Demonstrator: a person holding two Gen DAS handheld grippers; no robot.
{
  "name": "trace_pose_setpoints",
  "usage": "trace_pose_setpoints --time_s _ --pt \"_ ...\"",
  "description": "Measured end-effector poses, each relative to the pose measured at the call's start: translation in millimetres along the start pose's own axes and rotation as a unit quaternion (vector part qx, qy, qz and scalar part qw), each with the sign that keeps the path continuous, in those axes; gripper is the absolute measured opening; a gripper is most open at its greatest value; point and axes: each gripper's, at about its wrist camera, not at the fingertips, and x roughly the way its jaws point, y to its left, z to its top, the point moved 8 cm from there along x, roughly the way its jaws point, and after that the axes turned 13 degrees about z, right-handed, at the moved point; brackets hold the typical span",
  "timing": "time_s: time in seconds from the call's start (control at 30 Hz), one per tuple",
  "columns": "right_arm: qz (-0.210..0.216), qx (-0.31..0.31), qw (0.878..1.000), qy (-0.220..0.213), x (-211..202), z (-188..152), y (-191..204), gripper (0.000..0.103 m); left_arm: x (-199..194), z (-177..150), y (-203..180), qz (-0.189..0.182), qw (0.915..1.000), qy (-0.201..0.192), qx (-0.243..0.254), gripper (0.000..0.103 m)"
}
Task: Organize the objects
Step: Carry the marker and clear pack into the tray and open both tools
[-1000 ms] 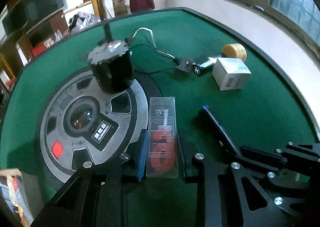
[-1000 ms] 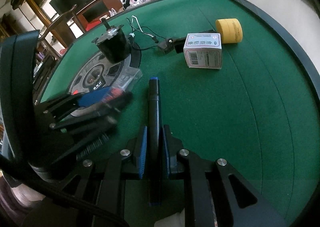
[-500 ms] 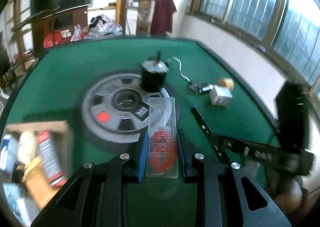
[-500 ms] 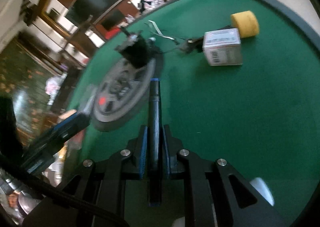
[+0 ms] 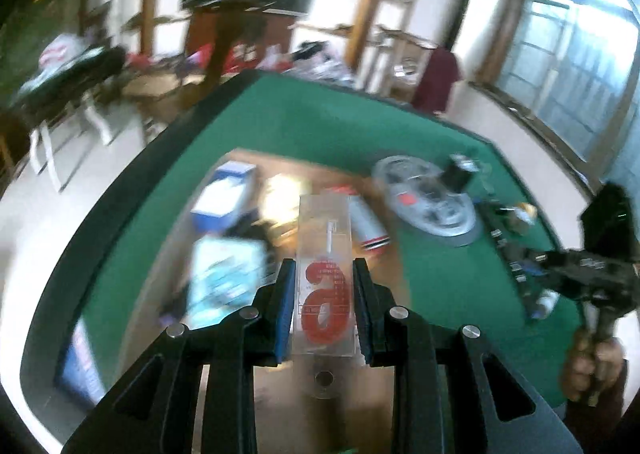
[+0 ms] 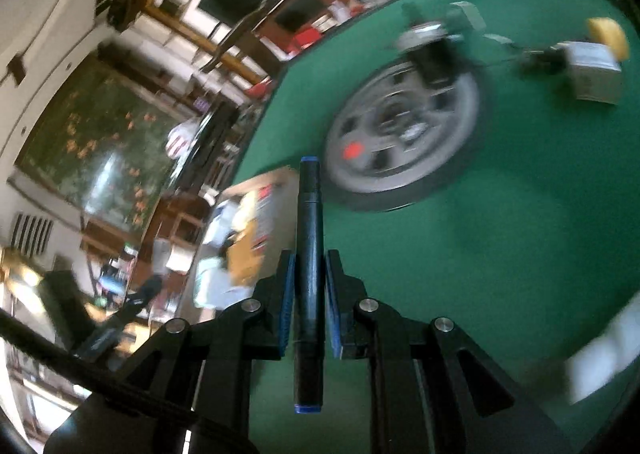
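Right gripper [image 6: 310, 304] clamps black marker [image 6: 309, 254] above green table [image 6: 500, 254]; box [image 6: 256, 222] left.

Daylight floods in from the windows [image 5: 576, 66] far right of the jaws, washing them out. Both views smear heavily with motion blur beyond the jaws; only the jaws and what they clamp stay sharp. Fisheye bending curves the counter [image 6: 500, 254] edge, and corners fall black.
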Motion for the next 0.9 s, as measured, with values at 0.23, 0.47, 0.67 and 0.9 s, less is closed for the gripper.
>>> trace_pose_setpoints --time_s 0.23,0.47,0.67,0.9 --pt "0.009 -0.019 0.998 0.059 72.1 -30.9 43.6 0.013 28.5 -32.5 47.6 0.037 0.9987 0.028 -0.021 0.023" --pt "-0.01 -0.032 0.993 0.115 136.2 -63.7 62.9 0.013 39.3 -52.5 61.4 0.039 0.998 0.045 -0.021 0.024" --pt "-0.054 -0.045 0.989 0.128 158.6 -69.0 59.5 0.013 33.2 -59.1 62.8 0.033 0.9986 0.039 -0.012 0.024" --pt "-0.084 -0.054 0.985 0.138 166.3 -73.1 55.5 0.013 16.9 -54.3 60.8 0.027 0.9995 0.015 -0.007 0.033"
